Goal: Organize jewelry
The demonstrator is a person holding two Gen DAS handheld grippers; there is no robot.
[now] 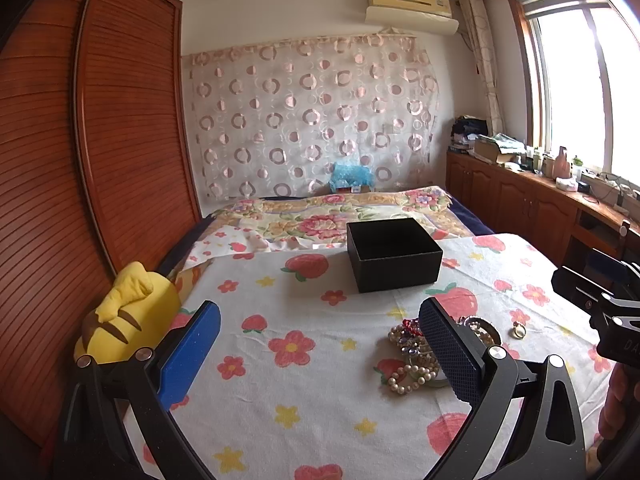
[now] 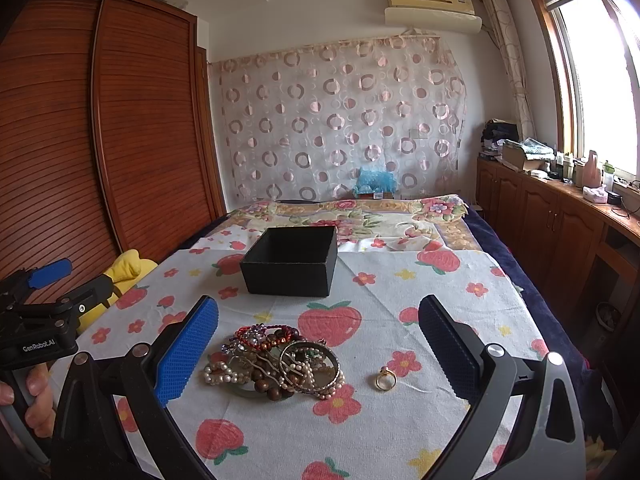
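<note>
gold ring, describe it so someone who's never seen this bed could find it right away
On the strawberry-and-flower cloth covering the bed, look nearer than the open black box, to the heap of tangled jewelry. The gold ring lies just right of that heap, apart from it, alone on the cloth: one small plain gold band, not beads or bangles.

Daylight is pouring in through the window (image 2: 596, 80) far to the right of each claw, blowing its panes out to white glare. The strawberry cloth (image 2: 400, 280) ahead is lying evenly lit, with only soft shadows gathering under the black box (image 2: 288, 276). The wardrobe (image 1: 80, 160) to the left is sitting dimmer. Fisheye distortion is bending straight edges, and the corners are darkening to black.
</note>
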